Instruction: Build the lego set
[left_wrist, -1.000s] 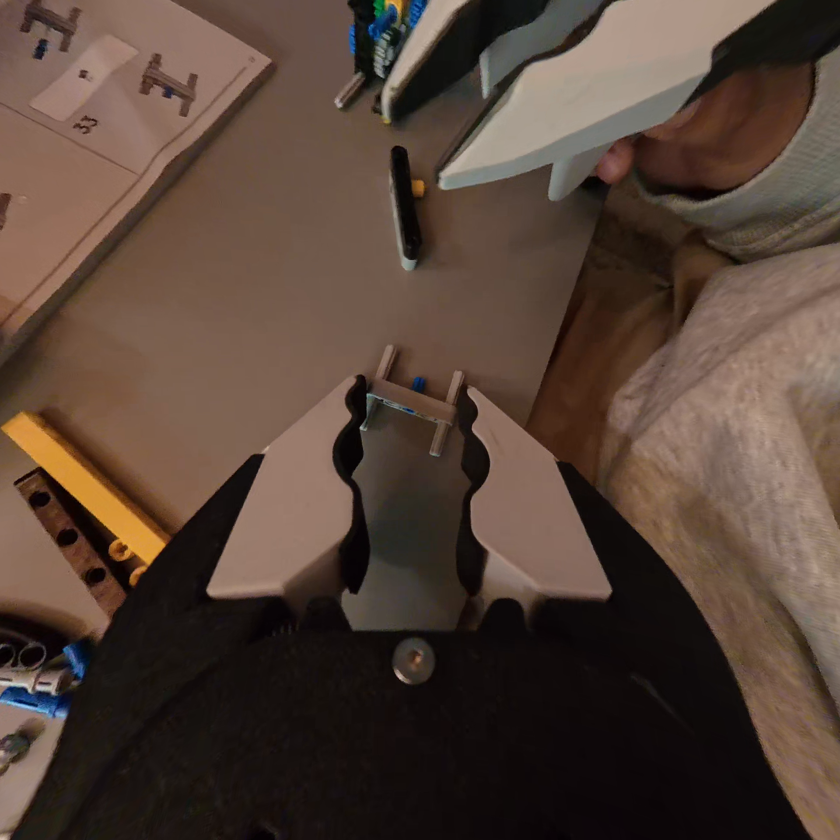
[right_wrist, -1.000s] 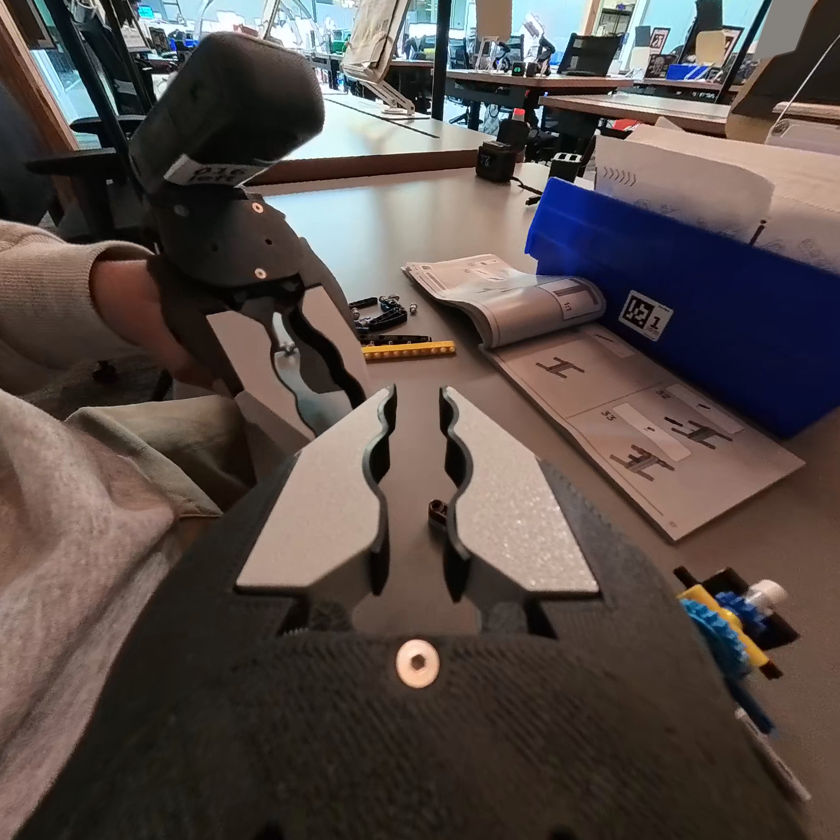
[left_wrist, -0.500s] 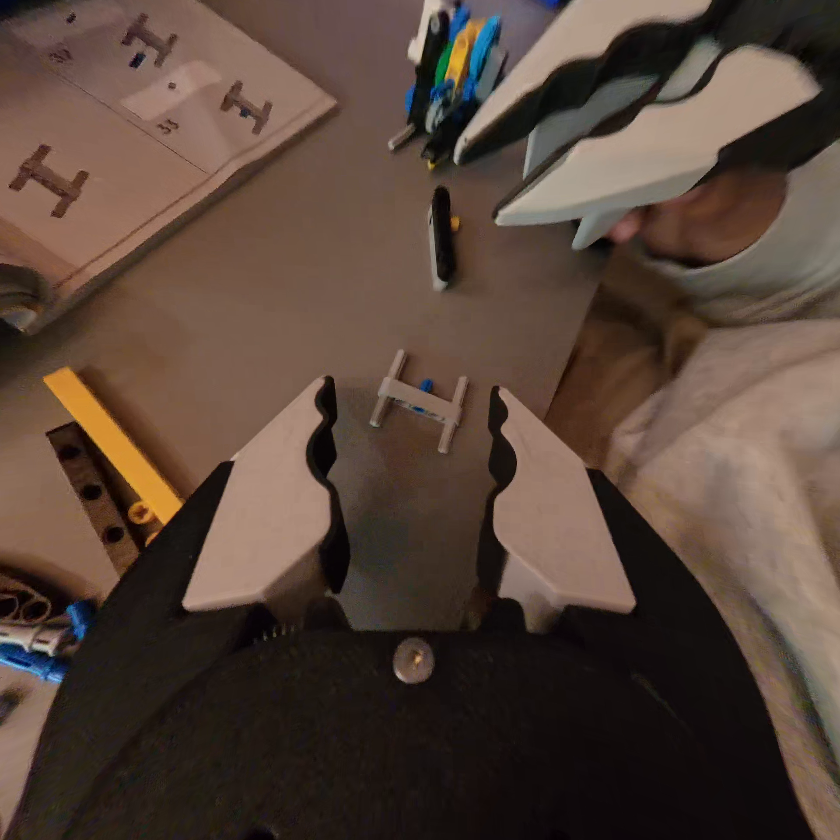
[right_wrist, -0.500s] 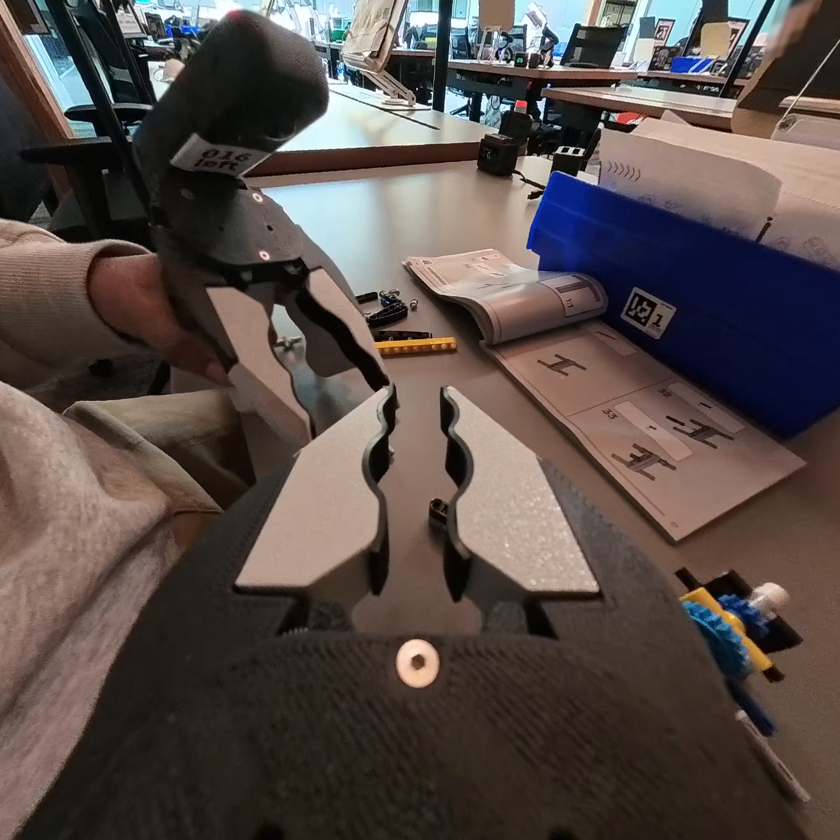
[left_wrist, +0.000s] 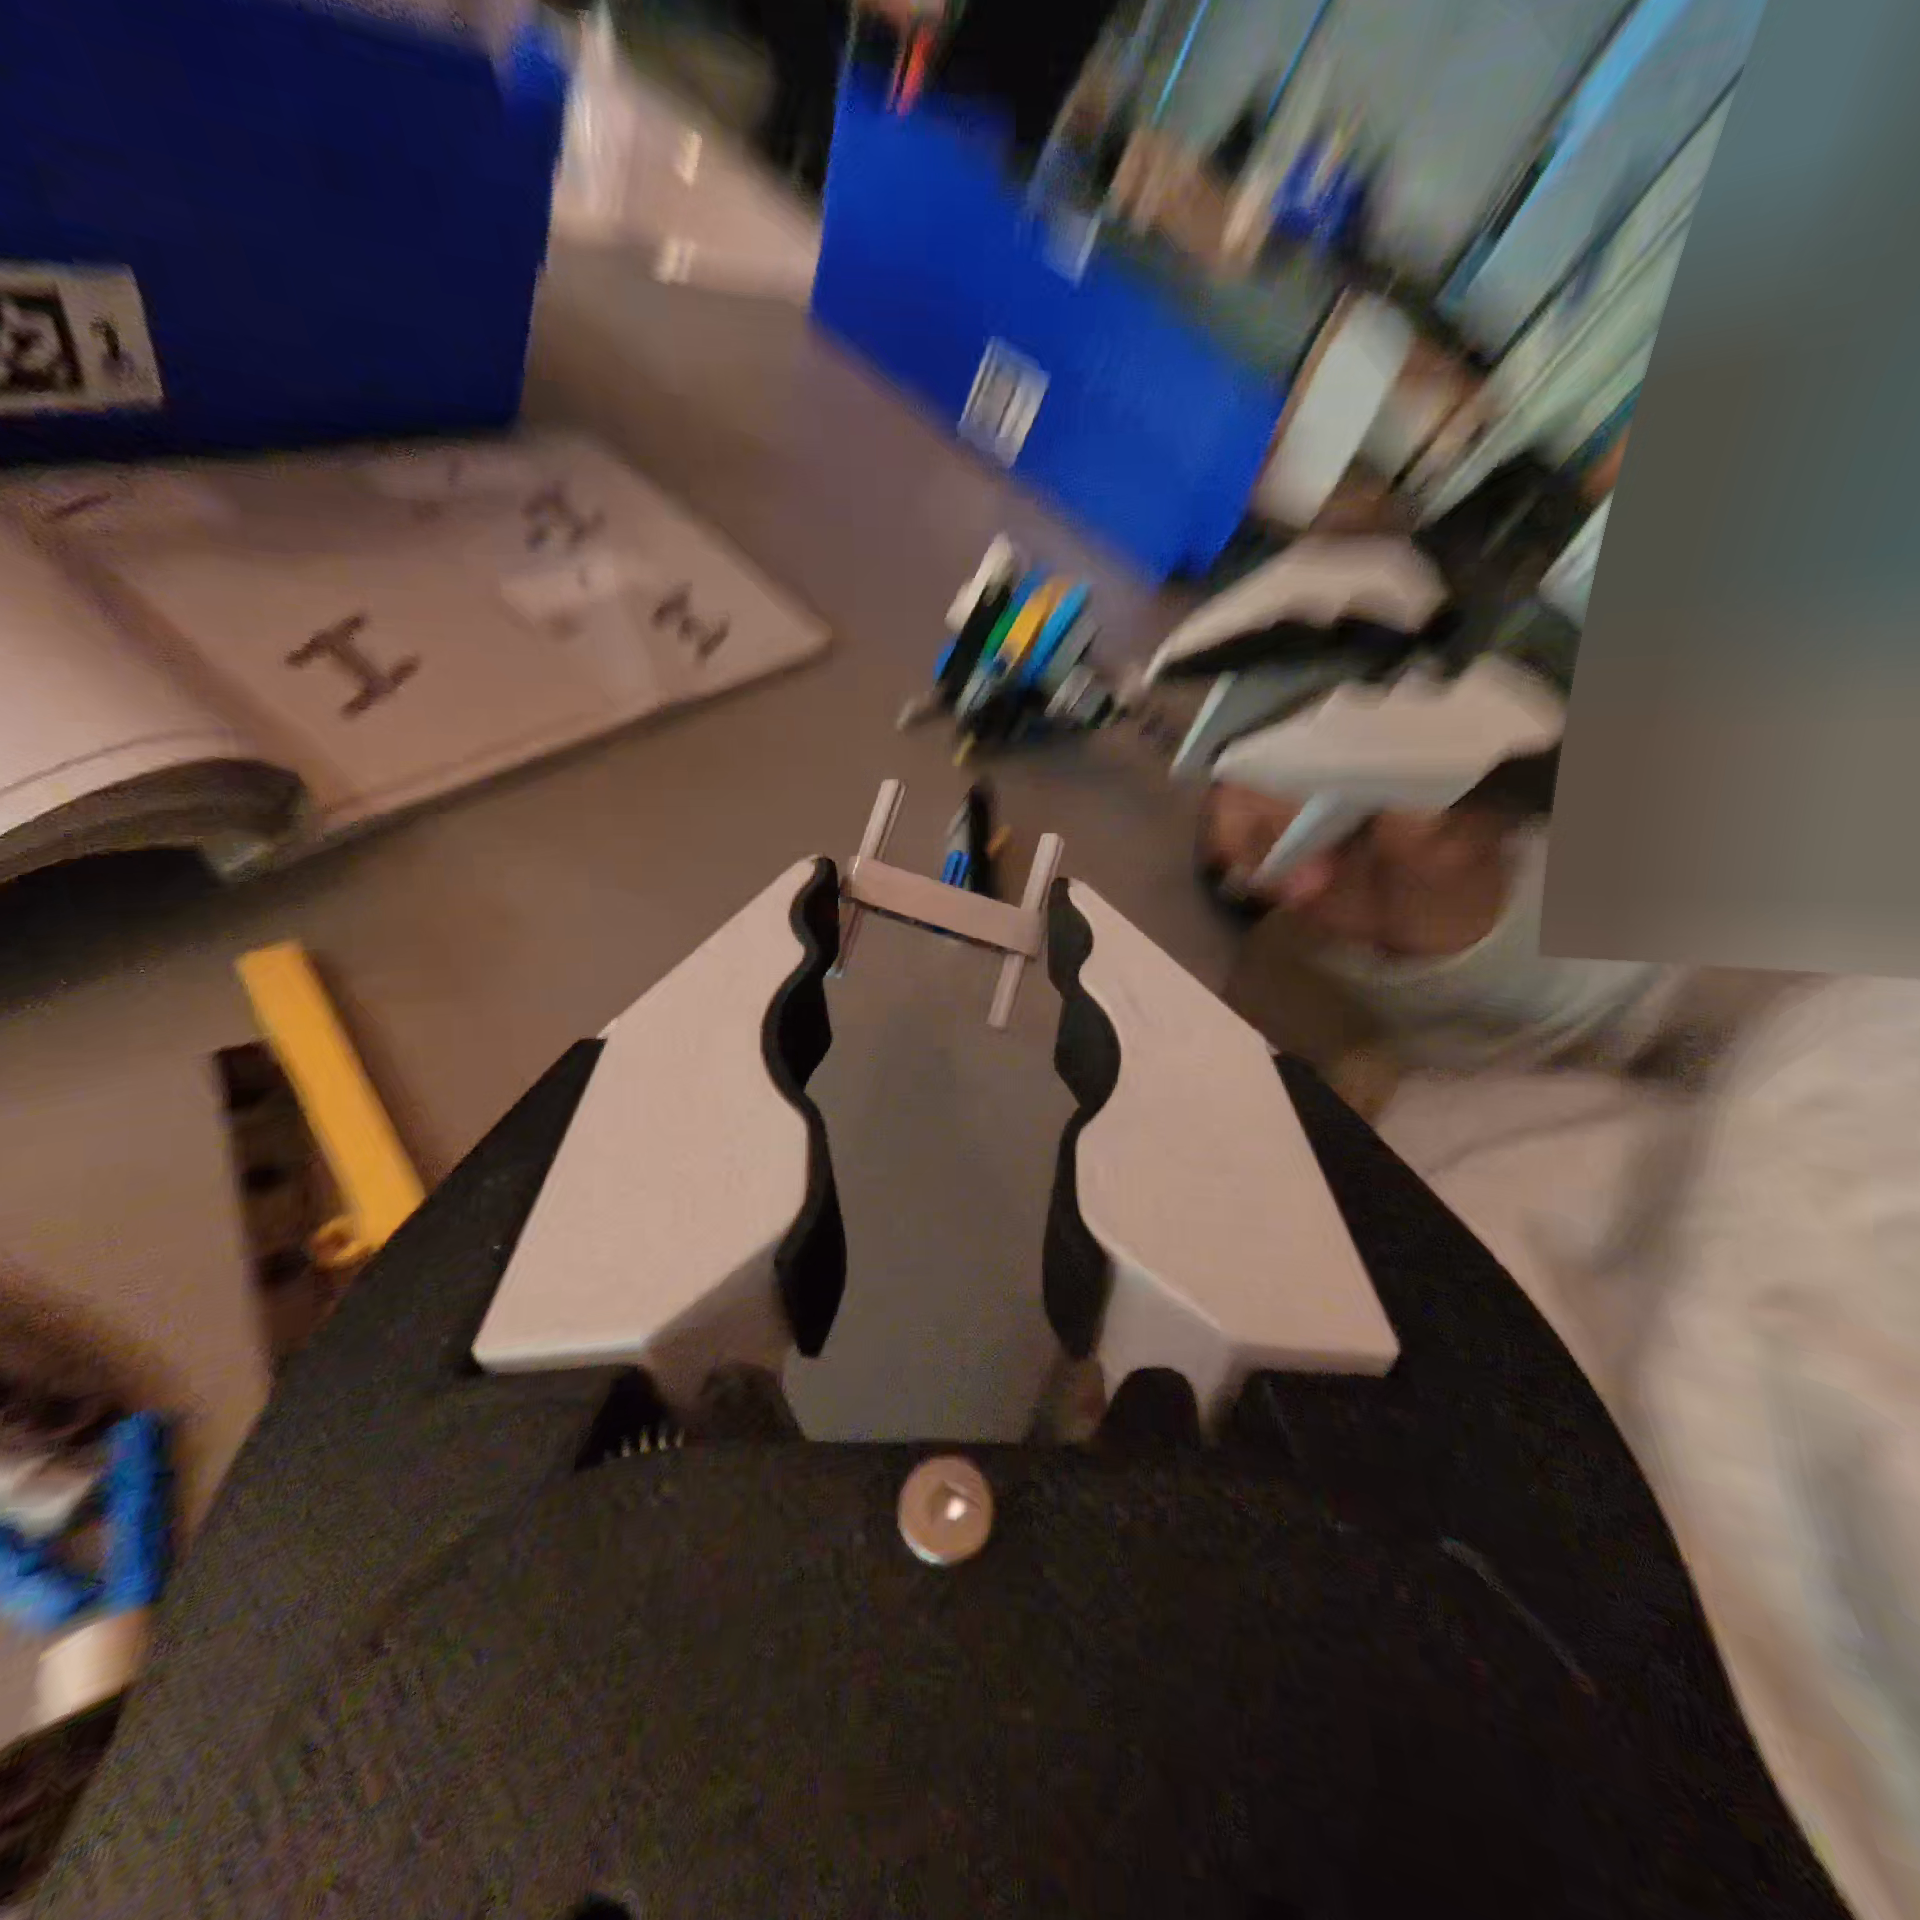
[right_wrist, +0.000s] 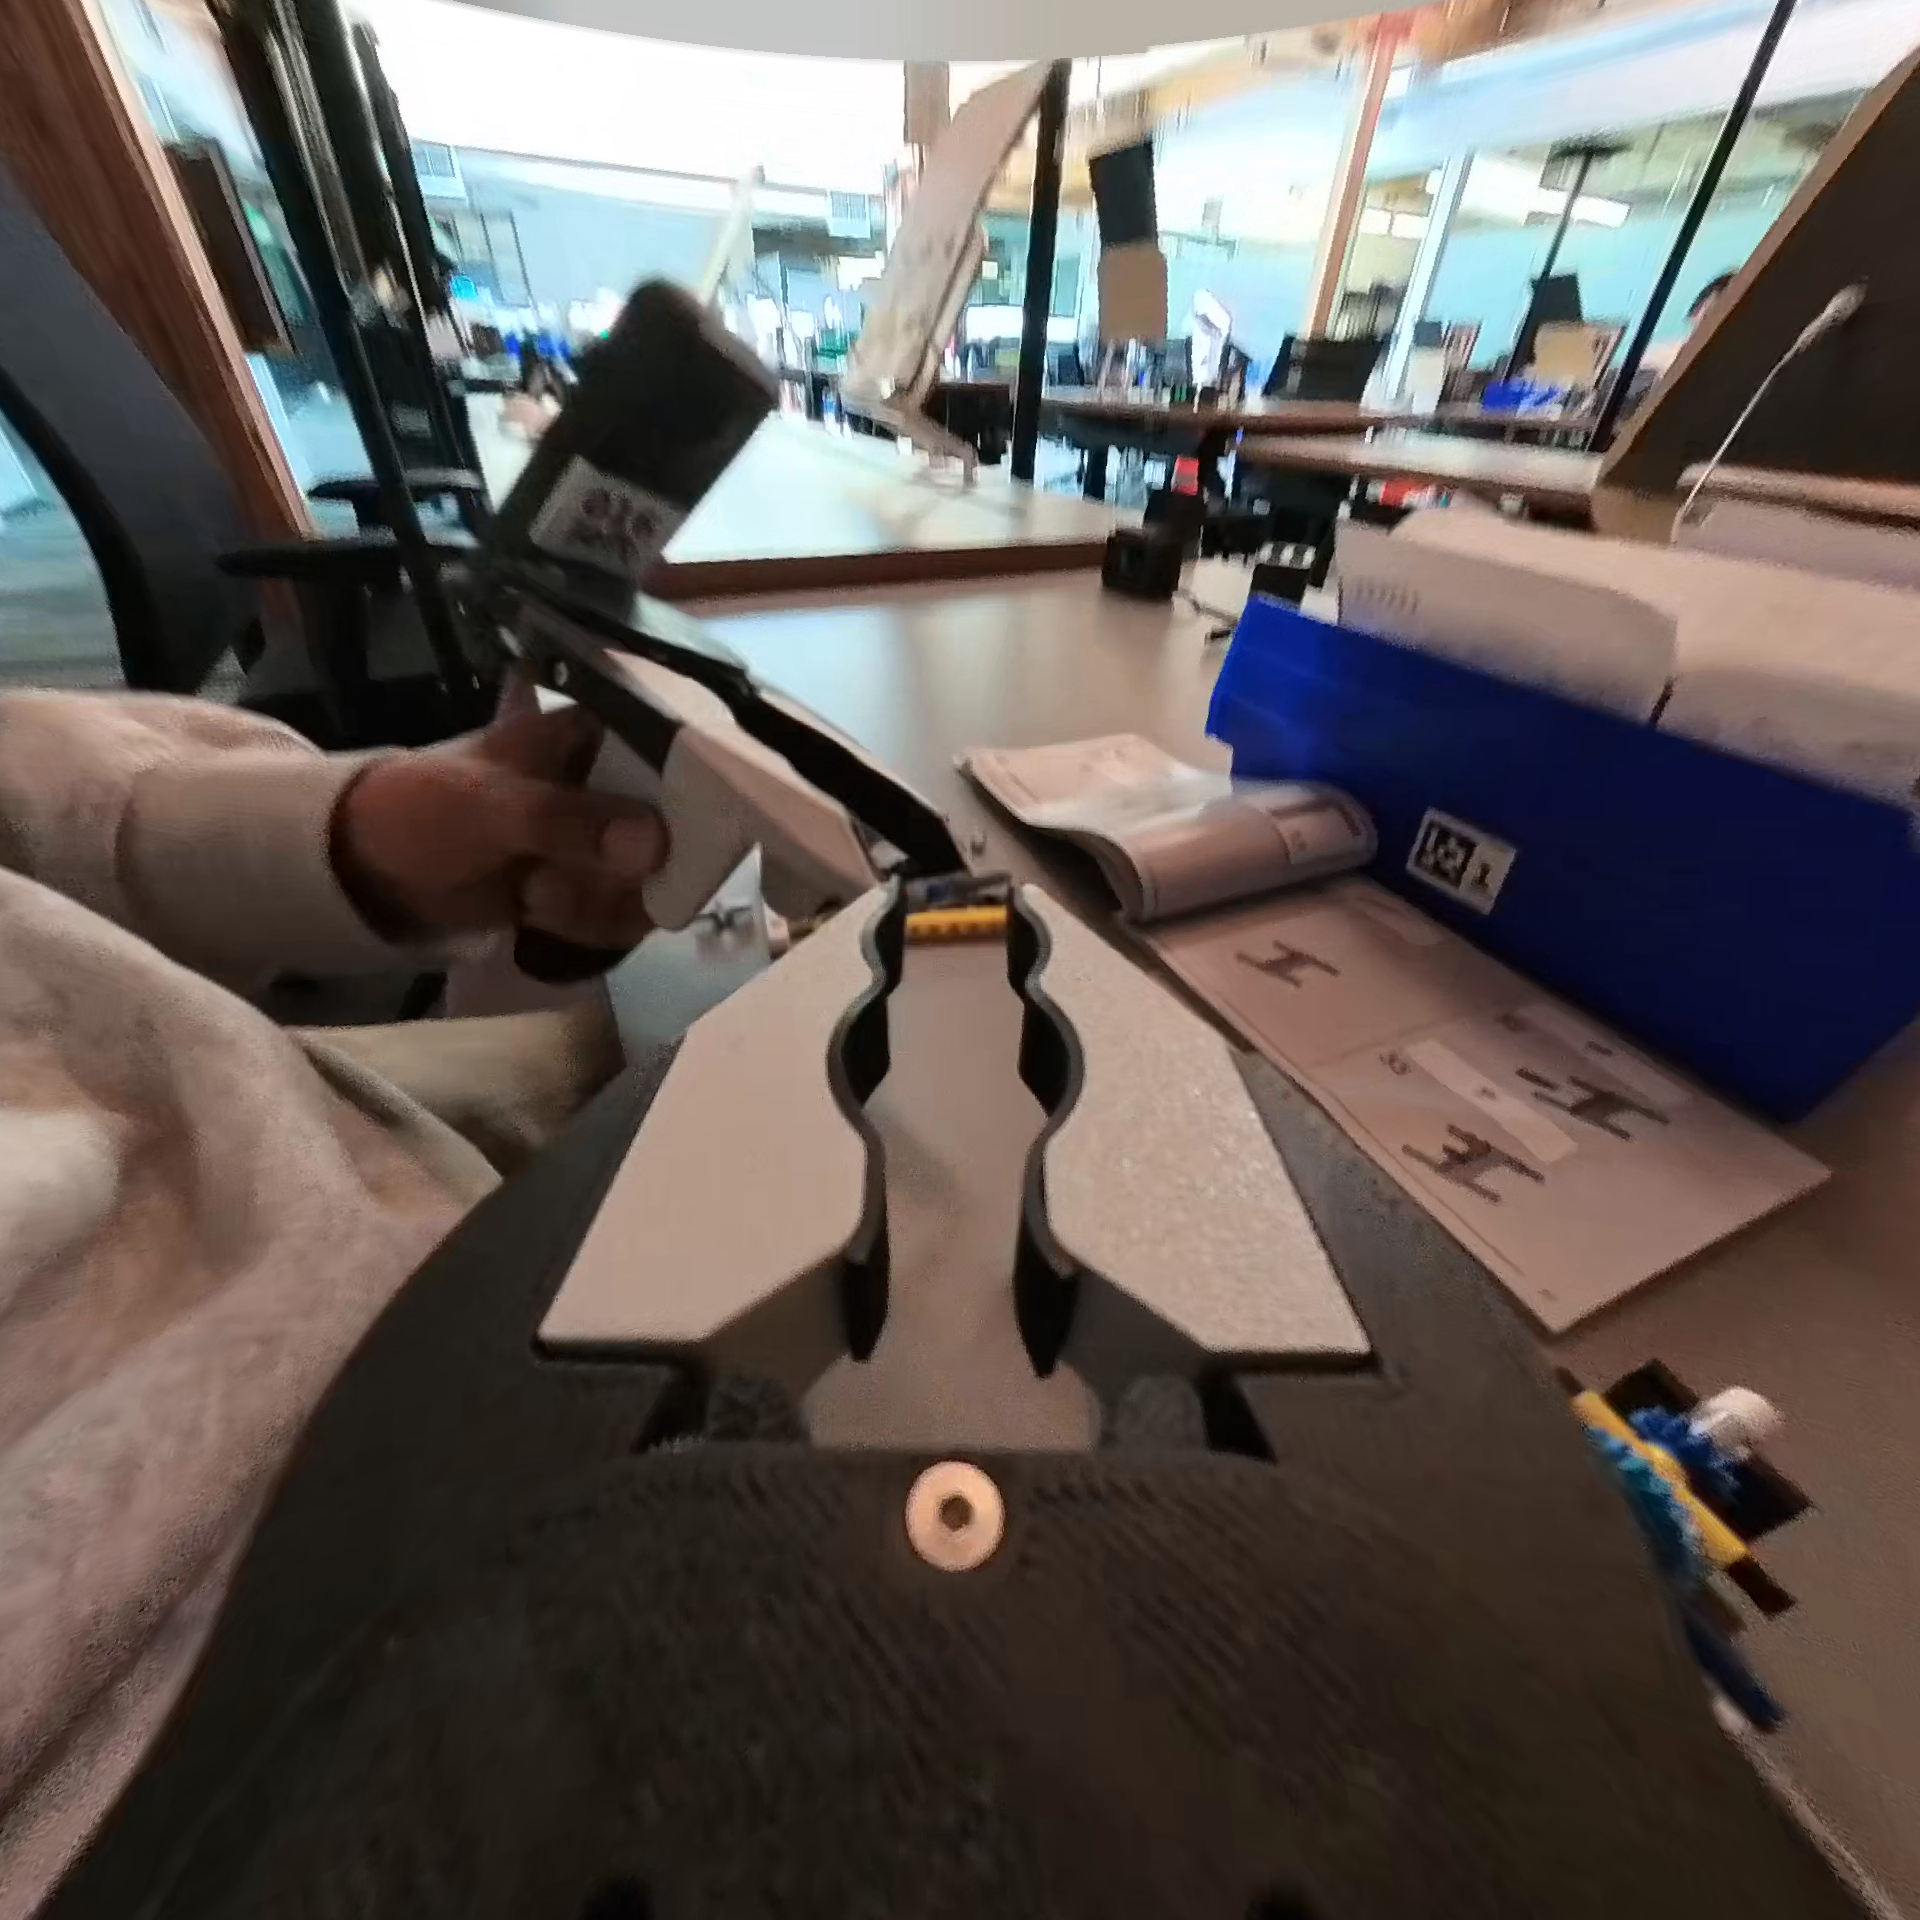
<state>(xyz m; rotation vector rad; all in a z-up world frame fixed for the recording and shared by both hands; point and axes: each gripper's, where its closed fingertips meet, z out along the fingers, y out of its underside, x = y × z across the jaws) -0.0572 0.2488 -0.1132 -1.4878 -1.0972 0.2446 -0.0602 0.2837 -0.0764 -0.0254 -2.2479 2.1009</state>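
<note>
Grey matte desk (right_wrist: 966, 665) carries an open paper instruction booklet (right_wrist: 1434, 1101) lying flat before a blue plastic bin (right_wrist: 1621, 831) toward the far edge. Yellow holed lego beam (left_wrist: 322, 1081) lies left; a multicoloured part-built lego assembly (left_wrist: 1018, 644) sits near the near edge.

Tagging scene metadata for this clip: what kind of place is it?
Probably an open-plan office or lab, with the work done at a desk. The right wrist view shows rows of long tables behind glass partitions and an office chair. On the near table sit a blue bin and an open instruction booklet.
</note>
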